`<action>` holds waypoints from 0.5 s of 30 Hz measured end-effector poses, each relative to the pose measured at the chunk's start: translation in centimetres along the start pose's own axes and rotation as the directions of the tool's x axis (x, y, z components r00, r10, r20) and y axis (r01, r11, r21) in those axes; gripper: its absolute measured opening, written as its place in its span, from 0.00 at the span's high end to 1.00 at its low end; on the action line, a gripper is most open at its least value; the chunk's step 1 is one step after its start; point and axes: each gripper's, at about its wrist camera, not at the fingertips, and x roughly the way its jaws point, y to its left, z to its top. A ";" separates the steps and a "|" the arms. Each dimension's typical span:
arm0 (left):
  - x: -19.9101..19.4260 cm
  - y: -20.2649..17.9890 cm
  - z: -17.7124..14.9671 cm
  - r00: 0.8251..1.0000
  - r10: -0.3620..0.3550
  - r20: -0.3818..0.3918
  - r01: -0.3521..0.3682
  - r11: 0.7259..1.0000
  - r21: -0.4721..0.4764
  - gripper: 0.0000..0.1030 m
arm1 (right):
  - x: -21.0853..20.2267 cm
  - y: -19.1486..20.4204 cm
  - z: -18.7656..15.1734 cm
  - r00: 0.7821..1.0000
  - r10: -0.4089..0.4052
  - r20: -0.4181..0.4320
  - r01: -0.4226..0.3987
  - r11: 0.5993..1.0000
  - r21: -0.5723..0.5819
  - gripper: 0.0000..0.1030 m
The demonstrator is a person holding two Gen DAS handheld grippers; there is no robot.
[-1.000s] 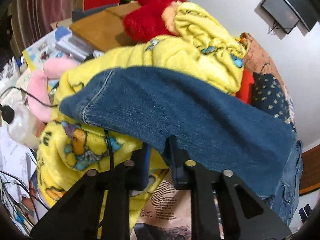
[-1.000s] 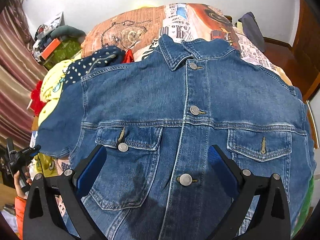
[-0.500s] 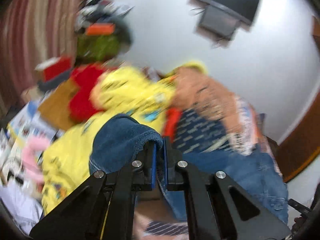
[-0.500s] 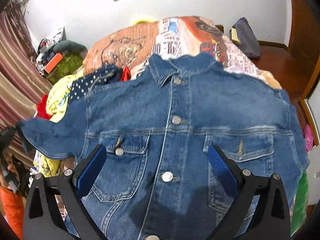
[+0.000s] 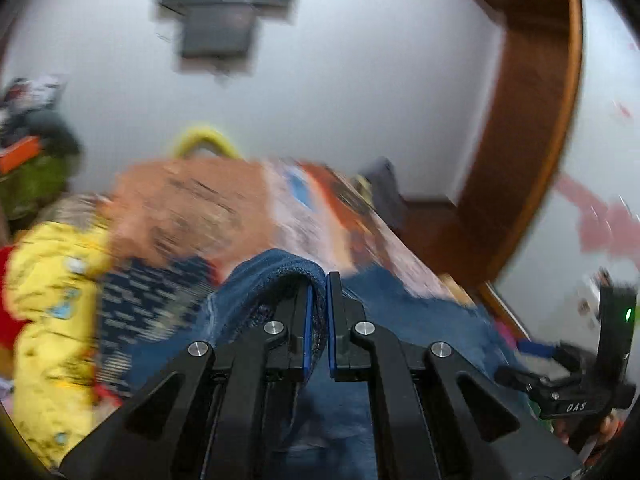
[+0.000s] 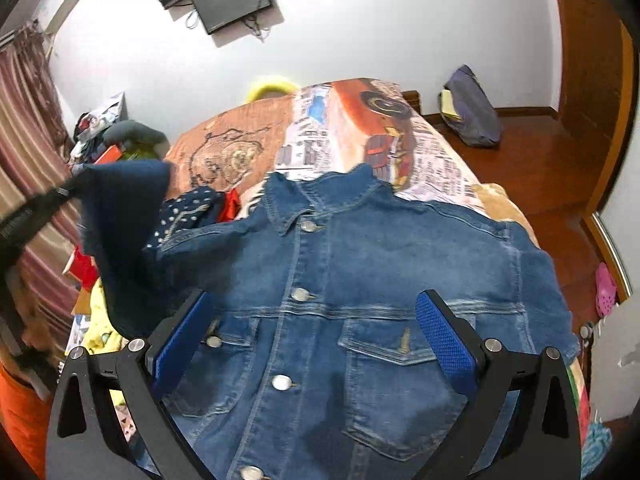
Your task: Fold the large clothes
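A blue denim jacket (image 6: 360, 280) lies front up, buttoned, on the bed, collar away from me. My left gripper (image 5: 318, 292) is shut on the jacket's left sleeve (image 5: 276, 276) and holds it lifted above the bed. In the right wrist view the raised sleeve (image 6: 124, 232) hangs at the left, with the left gripper (image 6: 64, 194) at its upper edge. My right gripper (image 6: 316, 336) is open and empty, hovering above the jacket's lower front between the two chest pockets. It also shows in the left wrist view (image 5: 536, 350) at the far right.
The bed has a printed orange and newspaper-pattern cover (image 6: 360, 128). A yellow cartoon blanket (image 5: 52, 280), a dotted navy cloth (image 6: 188, 208) and red items lie at the bed's left. A grey bag (image 6: 472, 116) sits on the wooden floor. A curtain (image 6: 28, 128) hangs left.
My left gripper closed on the sleeve, lifted it and swung it rightwards over the jacket. The right gripper pulled back a little and stayed open.
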 end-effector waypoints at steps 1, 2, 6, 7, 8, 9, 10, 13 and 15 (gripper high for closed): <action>1.4 -1.0 -0.6 0.999 -0.019 -0.040 0.020 1.000 0.012 0.96 | 0.0 -0.4 -0.2 1.000 -0.008 0.000 0.008 1.000 0.004 0.02; 3.1 -2.2 -1.7 0.995 -0.040 -0.094 0.042 0.999 0.026 0.96 | 0.0 -0.9 -0.4 1.000 -0.020 -0.003 0.020 1.000 0.006 0.02; 8.5 -5.9 -6.9 0.952 -0.088 -0.293 0.110 0.992 0.059 0.96 | -0.2 -2.8 -1.1 0.998 -0.051 -0.022 0.052 0.999 0.016 0.02; 9.4 -6.5 -8.0 0.938 -0.104 -0.332 0.130 0.990 0.058 0.96 | -0.1 -3.3 -1.3 0.998 -0.063 -0.031 0.064 0.998 0.016 0.02; 10.0 -7.1 -8.9 0.928 -0.109 -0.357 0.139 0.988 0.061 0.96 | 0.0 -3.7 -1.5 0.997 -0.072 -0.038 0.072 0.997 0.015 0.02; 10.5 -7.6 -9.8 0.916 -0.113 -0.386 0.151 0.986 0.070 0.95 | 0.1 -4.0 -1.6 0.996 -0.079 -0.046 0.080 0.997 0.013 0.02; 10.7 -8.3 -10.6 0.904 -0.119 -0.411 0.167 0.982 0.085 0.95 | 0.1 -4.2 -1.7 0.995 -0.085 -0.053 0.086 0.996 0.010 0.02; 10.4 -10.2 -11.7 0.891 -0.107 -0.440 0.185 0.973 0.137 0.95 | 0.4 -4.6 -1.9 0.991 -0.112 -0.070 0.112 0.994 -0.011 0.02; 9.6 -10.4 -11.5 0.901 -0.094 -0.424 0.177 0.971 0.161 0.92 | 0.2 -4.6 -2.3 0.989 -0.128 -0.072 0.125 0.992 -0.033 0.02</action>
